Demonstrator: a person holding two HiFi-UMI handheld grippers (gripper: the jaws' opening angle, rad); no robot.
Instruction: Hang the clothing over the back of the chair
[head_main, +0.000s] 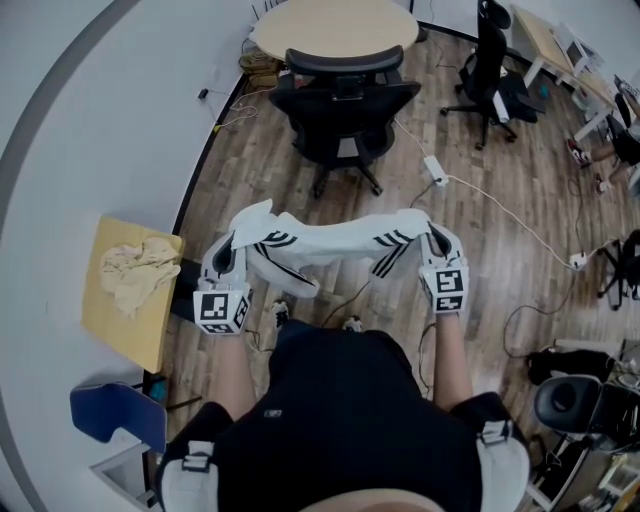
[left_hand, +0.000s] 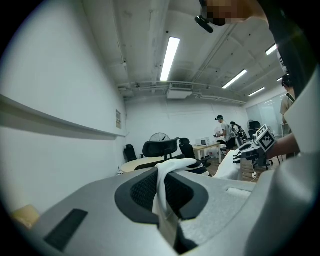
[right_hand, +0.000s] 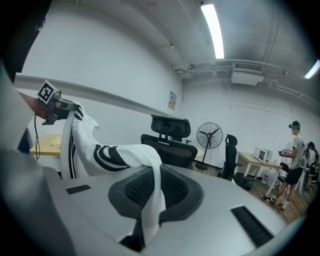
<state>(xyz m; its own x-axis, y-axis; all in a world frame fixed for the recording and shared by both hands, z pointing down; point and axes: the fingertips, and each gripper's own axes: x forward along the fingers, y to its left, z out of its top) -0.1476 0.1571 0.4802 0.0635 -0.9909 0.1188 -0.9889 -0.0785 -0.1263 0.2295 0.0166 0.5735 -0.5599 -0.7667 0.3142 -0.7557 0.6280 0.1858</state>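
There is one white top (head_main: 330, 243) and two grippers: the left gripper (head_main: 229, 255) and the right gripper (head_main: 436, 246). Far off stand one round table (head_main: 335, 25) and two black chairs: the middle black chair (head_main: 345, 110) and the right black chair (head_main: 490, 60). Near left are one blue chair (head_main: 118, 415) and one crumpled cloth (head_main: 135, 272).

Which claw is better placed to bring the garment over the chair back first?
Right, narrowly. Both claws grip the white garment, but the right claw sits slightly nearer the black chair than the left claw.
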